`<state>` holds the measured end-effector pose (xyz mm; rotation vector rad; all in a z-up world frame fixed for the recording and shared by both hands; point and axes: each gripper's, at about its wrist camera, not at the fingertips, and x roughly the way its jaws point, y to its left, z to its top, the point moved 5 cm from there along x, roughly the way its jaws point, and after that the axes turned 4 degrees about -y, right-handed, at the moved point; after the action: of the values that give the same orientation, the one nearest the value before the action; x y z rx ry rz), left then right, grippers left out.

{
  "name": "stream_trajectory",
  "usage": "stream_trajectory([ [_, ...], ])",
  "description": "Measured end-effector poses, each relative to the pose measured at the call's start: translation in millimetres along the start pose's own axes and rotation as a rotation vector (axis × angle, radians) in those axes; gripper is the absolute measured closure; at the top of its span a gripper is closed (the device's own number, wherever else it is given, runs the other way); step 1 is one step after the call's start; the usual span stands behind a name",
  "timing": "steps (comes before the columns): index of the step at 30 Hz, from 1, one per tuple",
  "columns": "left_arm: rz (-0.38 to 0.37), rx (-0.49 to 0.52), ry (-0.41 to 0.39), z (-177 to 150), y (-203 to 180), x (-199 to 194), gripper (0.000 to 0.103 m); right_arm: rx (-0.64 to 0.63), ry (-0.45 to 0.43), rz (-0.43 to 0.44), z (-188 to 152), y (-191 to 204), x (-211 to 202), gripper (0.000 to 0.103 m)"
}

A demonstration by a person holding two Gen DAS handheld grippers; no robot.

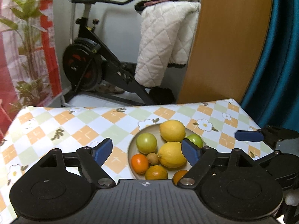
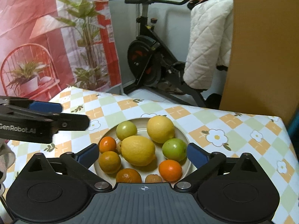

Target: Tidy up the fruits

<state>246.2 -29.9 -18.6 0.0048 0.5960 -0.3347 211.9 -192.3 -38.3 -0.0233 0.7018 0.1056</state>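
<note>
- Table [image 2: 130, 104] covered in a checked cloth of orange, green and white with printed daisies.
- Pale round plate [image 2: 184, 135] near the table's middle, holding all the fruit.
- On the plate: two lemons, one at the far side [image 2: 160, 128] and one in the middle [image 2: 138, 150], touching or nearly so.
- Two green fruits: one far left [image 2: 126, 130], one right [image 2: 174, 149] beside the far lemon.
- Four small oranges along the left and near rim: [image 2: 107, 144], [image 2: 109, 162], [image 2: 128, 176], [image 2: 170, 170].
- Two small brown fruits, kind unclear: one at the near rim [image 2: 153, 178], one tucked behind the middle lemon [image 2: 119, 145].
- Right gripper [image 2: 143, 154] above the near side of the plate, blue pads spread wide, nothing between them but the fruit below; no contact.
- Left gripper [image 1: 147, 152] likewise spread wide and empty, over the plate's left half; right pad [image 1: 190, 152] overlaps the green fruit in the left wrist view.
- Left gripper seen side-on at the left edge of the right wrist view, lifted clear of the cloth.
- Beyond the table: exercise bike [image 2: 149, 63], quilted white blanket [image 2: 205, 43], potted-plant backdrop [image 2: 37, 46].
</note>
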Motion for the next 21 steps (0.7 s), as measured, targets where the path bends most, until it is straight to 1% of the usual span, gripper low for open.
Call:
stream_trajectory([
  [5,0.041,-0.025,-0.038,3.9,2.7,-22.9,0.019,0.021,-0.036,-0.033,2.2,2.9,-22.3,0.001],
  [9,0.090,-0.030,-0.075,7.9,4.0,-39.6,0.016,0.037,-0.061,-0.037,5.4,5.7,-37.6,0.001],
  [14,0.122,-0.048,-0.120,13.7,3.8,-59.4,0.014,0.040,-0.089,-0.045,10.6,11.8,-55.2,0.001],
  [17,0.164,-0.035,-0.144,16.8,1.1,-71.3,0.010,0.051,-0.104,-0.041,13.4,14.0,-65.9,0.001],
  [21,0.205,-0.022,-0.161,18.0,-1.0,-83.8,0.009,0.050,-0.121,-0.042,15.8,18.1,-81.3,0.001],
])
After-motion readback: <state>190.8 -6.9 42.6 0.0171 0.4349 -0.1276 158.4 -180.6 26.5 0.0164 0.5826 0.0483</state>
